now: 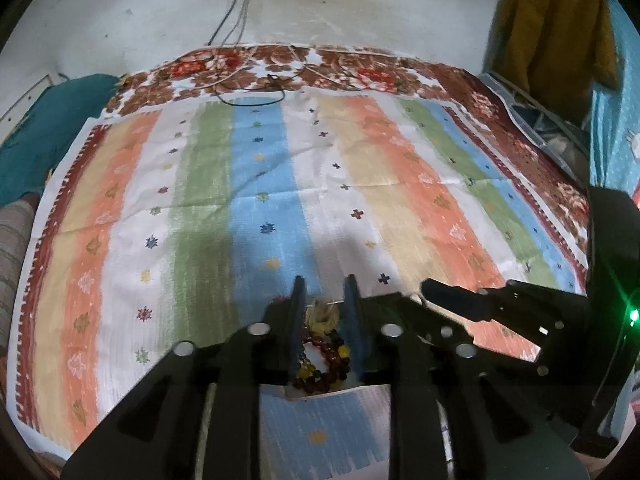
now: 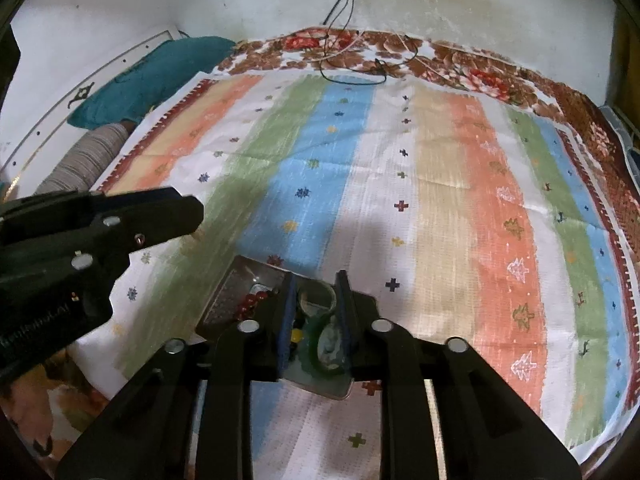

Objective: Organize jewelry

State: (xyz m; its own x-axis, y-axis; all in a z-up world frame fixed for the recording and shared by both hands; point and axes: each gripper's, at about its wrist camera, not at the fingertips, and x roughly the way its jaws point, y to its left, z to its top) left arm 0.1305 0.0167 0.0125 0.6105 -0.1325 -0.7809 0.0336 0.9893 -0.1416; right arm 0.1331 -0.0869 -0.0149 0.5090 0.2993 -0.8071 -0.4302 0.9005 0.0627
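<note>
In the left wrist view my left gripper [image 1: 323,292] hangs open over a beaded bracelet [image 1: 324,364] of dark red, yellow and blue beads, with a tangle of pale cord [image 1: 325,312] between the fingers. The right gripper [image 1: 452,296] shows to its right. In the right wrist view my right gripper [image 2: 316,284] is open over a shallow metal tray [image 2: 232,292]. Between its fingers lie a green ring-shaped bangle [image 2: 316,344] and a pale round piece [image 2: 320,296]. Red beads [image 2: 250,302] lie in the tray to the left. Neither gripper visibly grips anything.
A striped cloth [image 1: 260,184] in orange, green, blue and white covers a bed with a floral blanket [image 1: 344,68]. Cables [image 1: 248,92] lie at the far edge by the wall. A teal pillow [image 2: 152,76] sits far left. A brown garment [image 1: 556,28] hangs at right.
</note>
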